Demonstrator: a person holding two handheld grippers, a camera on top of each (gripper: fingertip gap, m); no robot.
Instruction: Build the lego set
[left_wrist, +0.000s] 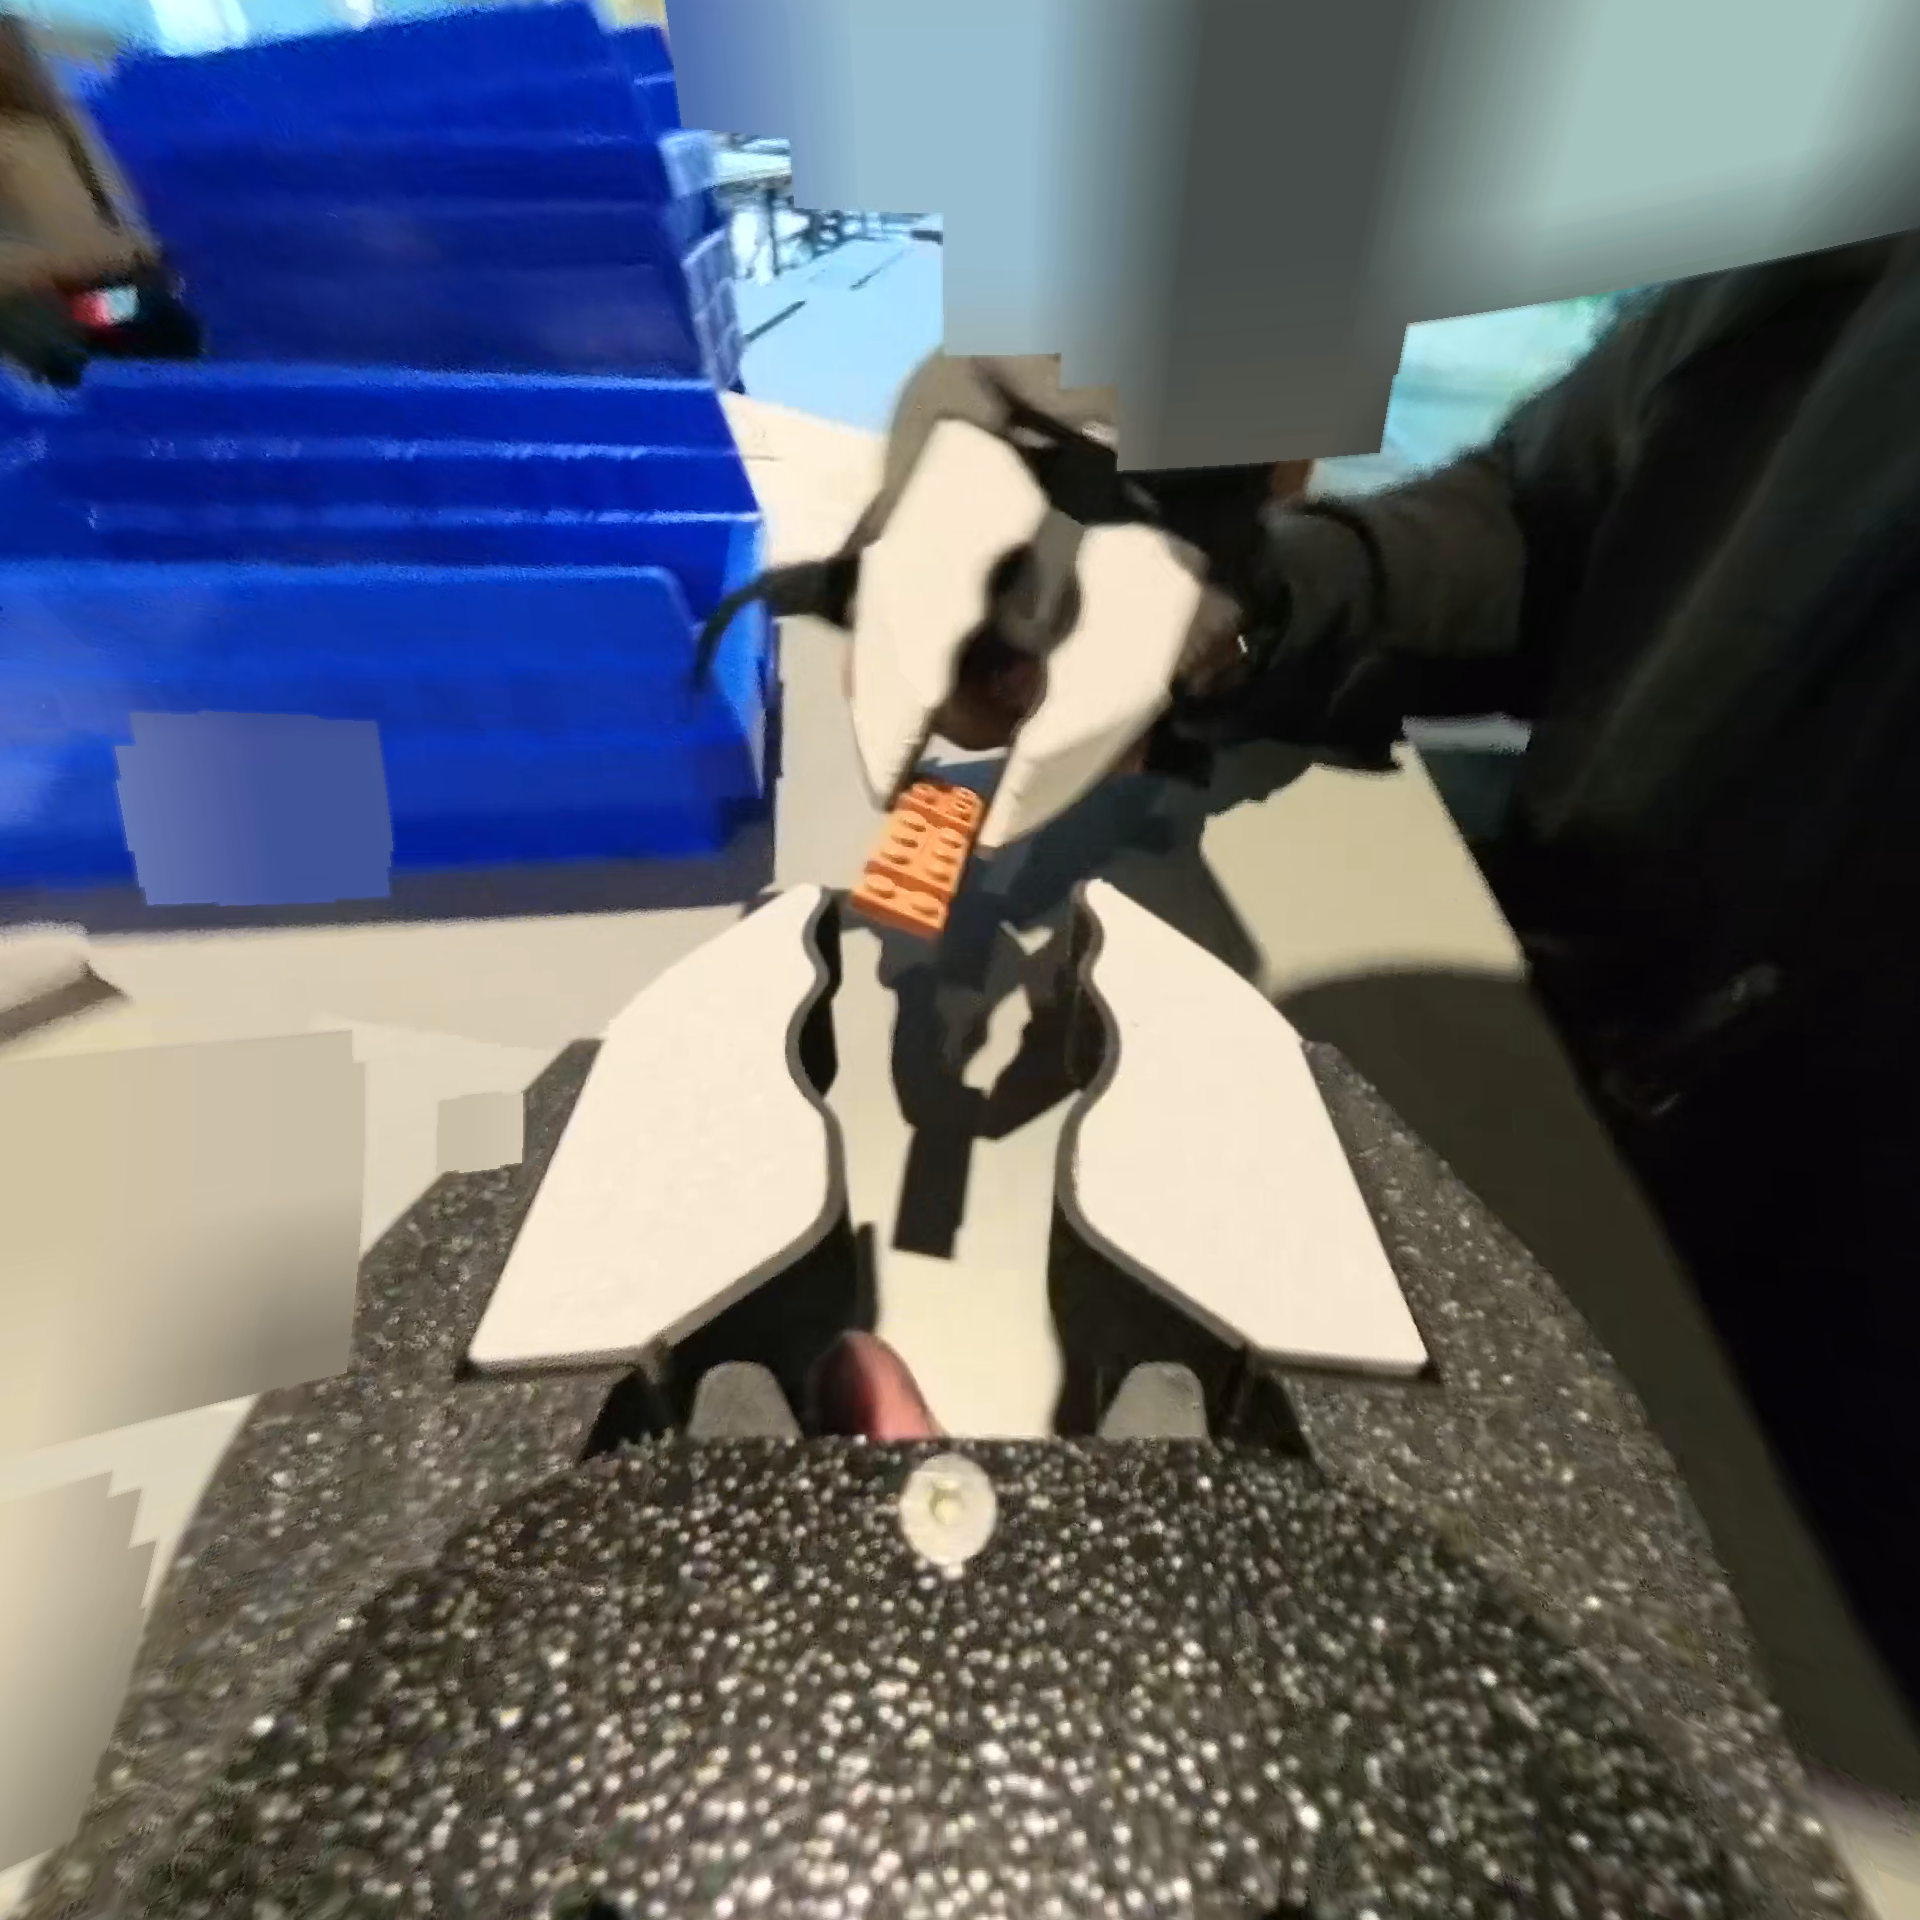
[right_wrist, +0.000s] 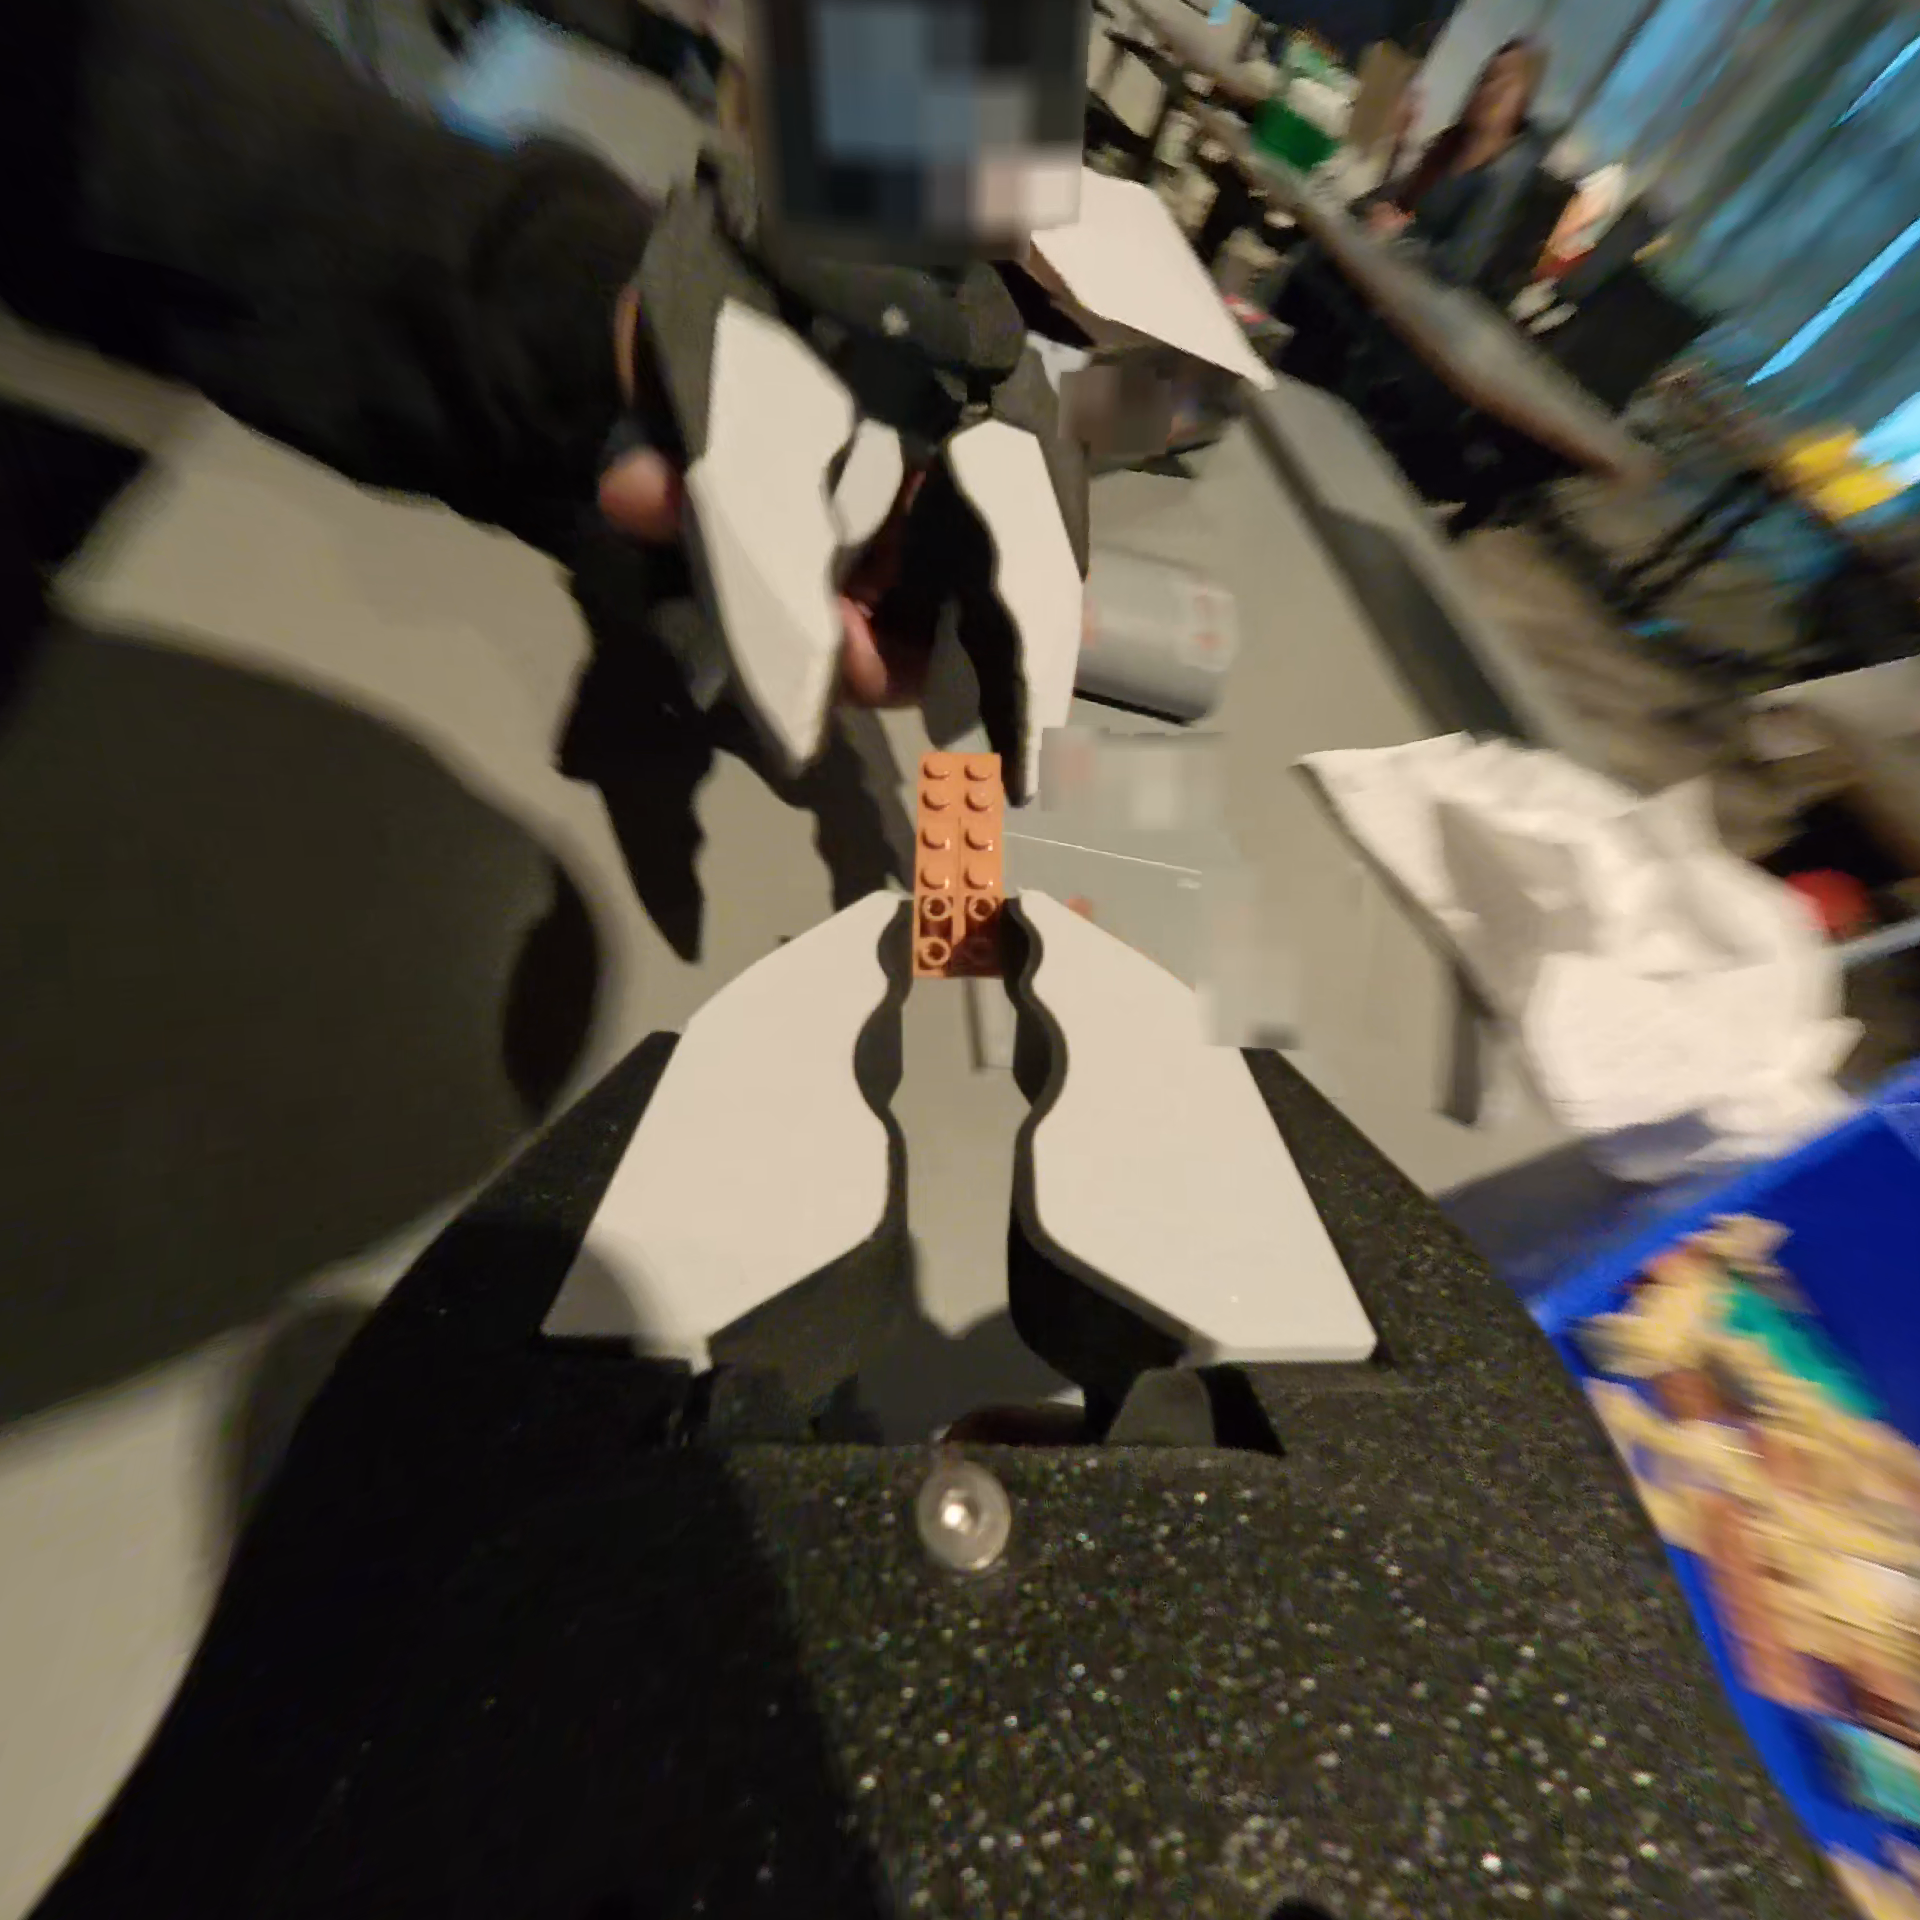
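An orange studded lego piece (right_wrist: 961, 831), long and two studs wide, is held above the grey table. My right gripper (right_wrist: 961, 909) is shut on its near end, one finger on each side. The left wrist view shows the same piece (left_wrist: 920, 862) sticking out of the right gripper (left_wrist: 945, 816) toward me. My left gripper (left_wrist: 956, 899) is open and empty, its tips just short of the piece's free end. In the right wrist view the left gripper (right_wrist: 912, 774) hangs open at the far end of the piece, with one fingertip (right_wrist: 1023, 779) beside it.
Stacked blue bins (left_wrist: 364, 520) stand at the left of the table (left_wrist: 312, 987). A blue printed box (right_wrist: 1766, 1403) and a crumpled white bag (right_wrist: 1558, 935) lie at the right. The person's dark sleeve (left_wrist: 1714, 727) fills the right side. Another person (right_wrist: 1486, 156) sits far back. My two grippers' fingertips are within a few centimetres of each other.
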